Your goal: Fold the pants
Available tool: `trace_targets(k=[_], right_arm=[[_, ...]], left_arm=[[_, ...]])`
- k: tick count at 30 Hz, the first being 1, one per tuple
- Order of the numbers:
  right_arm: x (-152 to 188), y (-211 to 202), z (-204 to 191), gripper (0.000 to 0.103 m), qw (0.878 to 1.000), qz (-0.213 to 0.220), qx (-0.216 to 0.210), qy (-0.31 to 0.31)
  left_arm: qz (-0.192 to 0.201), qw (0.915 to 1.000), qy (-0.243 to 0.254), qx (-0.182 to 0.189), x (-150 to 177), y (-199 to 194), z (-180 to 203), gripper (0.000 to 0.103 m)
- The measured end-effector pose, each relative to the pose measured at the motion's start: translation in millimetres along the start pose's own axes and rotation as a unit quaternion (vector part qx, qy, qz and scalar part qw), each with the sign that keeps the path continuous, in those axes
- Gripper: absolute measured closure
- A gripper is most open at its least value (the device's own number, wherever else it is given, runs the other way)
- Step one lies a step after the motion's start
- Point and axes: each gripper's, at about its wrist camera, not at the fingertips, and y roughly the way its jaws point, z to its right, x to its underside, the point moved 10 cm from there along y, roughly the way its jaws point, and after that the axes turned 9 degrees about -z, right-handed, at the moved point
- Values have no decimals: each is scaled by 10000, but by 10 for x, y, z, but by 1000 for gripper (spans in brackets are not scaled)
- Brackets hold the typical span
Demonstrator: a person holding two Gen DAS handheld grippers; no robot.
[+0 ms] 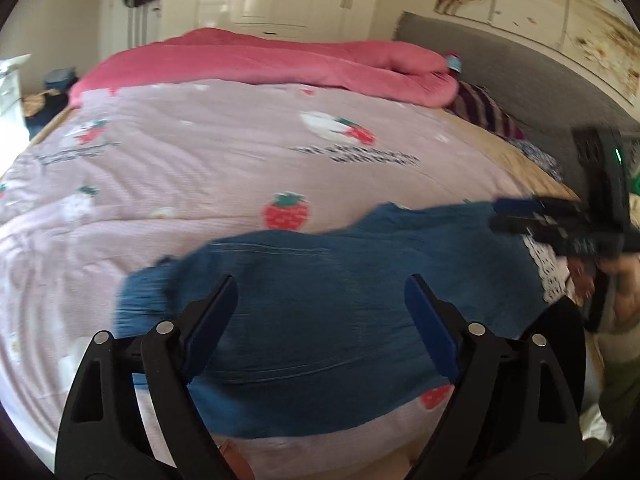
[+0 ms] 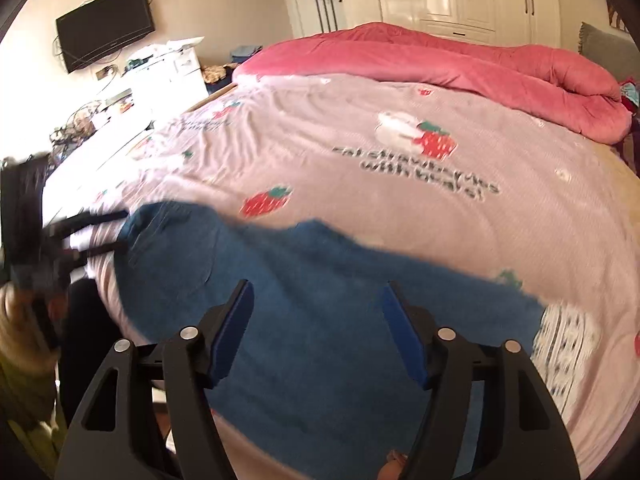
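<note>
Blue pants (image 1: 320, 248) lie spread and creased on the pink strawberry bedspread (image 1: 200, 152), near the bed's front edge. My left gripper (image 1: 322, 280) hovers over their left half, open, with nothing between its blue pads. My right gripper (image 2: 317, 284) stands open above the pants (image 2: 280, 264) too, and holds nothing. In the left wrist view the right gripper (image 1: 496, 213) shows blurred at the pants' right end, fingers apart. The right wrist view shows the left gripper (image 2: 125, 230) blurred at their left end, also parted.
A rolled pink-red duvet (image 2: 460, 64) lies across the far side of the bed. A white dotted cloth (image 2: 564, 344) sits by the pants' right end. Grey headboard (image 1: 520, 72) on the right, white desk (image 2: 160, 80) and wall TV (image 2: 106, 26) on the left, wardrobes behind.
</note>
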Motion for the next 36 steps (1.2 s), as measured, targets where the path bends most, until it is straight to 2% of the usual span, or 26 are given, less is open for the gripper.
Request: trace_targets(k=[5, 7, 10, 14, 15, 17, 19, 20, 21, 22, 24, 26, 28, 32, 36], right_arm=[[-230, 297, 86, 37, 9995, -303, -118, 56], [-293, 446, 49, 37, 9988, -457, -177, -12], [-384, 621, 22, 37, 9979, -606, -195, -76], [-456, 941, -16, 41, 9952, -941, -133, -218], [-463, 1000, -25, 47, 9944, -1011, -113, -285], [-451, 1120, -62, 50, 9920, -1186, -132, -415], [-402, 1207, -114, 66, 9890, -1367, -225, -511], [-359, 1259, -150, 86, 9870, -1474, -287, -568], [-334, 1291, -163, 98, 9861, -1528, -296, -584], [-322, 1302, -163, 99, 9860, -1536, -269, -584], [-432, 1249, -103, 100, 9907, -1266, -64, -496], [-605, 1189, -35, 100, 9943, -1020, -54, -320], [-676, 1252, -16, 100, 9943, -1018, -17, -320], [-587, 1542, 19, 100, 9916, -1261, 80, -284], [-573, 1596, 62, 100, 9929, -1189, -71, -55]], left_arm=[[-365, 9977, 445, 352, 231, 375, 433, 26], [-561, 9960, 602, 345, 354, 498, 495, 41], [-954, 9919, 697, 474, 569, 686, 551, 44], [-968, 9916, 708, 476, 613, 743, 535, 45], [-959, 9917, 688, 512, 614, 741, 523, 45], [-937, 9917, 644, 592, 619, 736, 497, 45], [-918, 9918, 601, 653, 619, 736, 484, 45], [-911, 9919, 587, 667, 611, 740, 488, 45], [-901, 9919, 576, 681, 609, 740, 484, 45], [-891, 9920, 564, 693, 606, 742, 481, 45], [-871, 9922, 542, 711, 598, 749, 476, 45], [-855, 9923, 528, 725, 589, 760, 466, 45], [-839, 9924, 512, 740, 580, 766, 456, 45], [-822, 9925, 486, 765, 578, 764, 458, 45], [-811, 9925, 473, 780, 588, 752, 466, 45]])
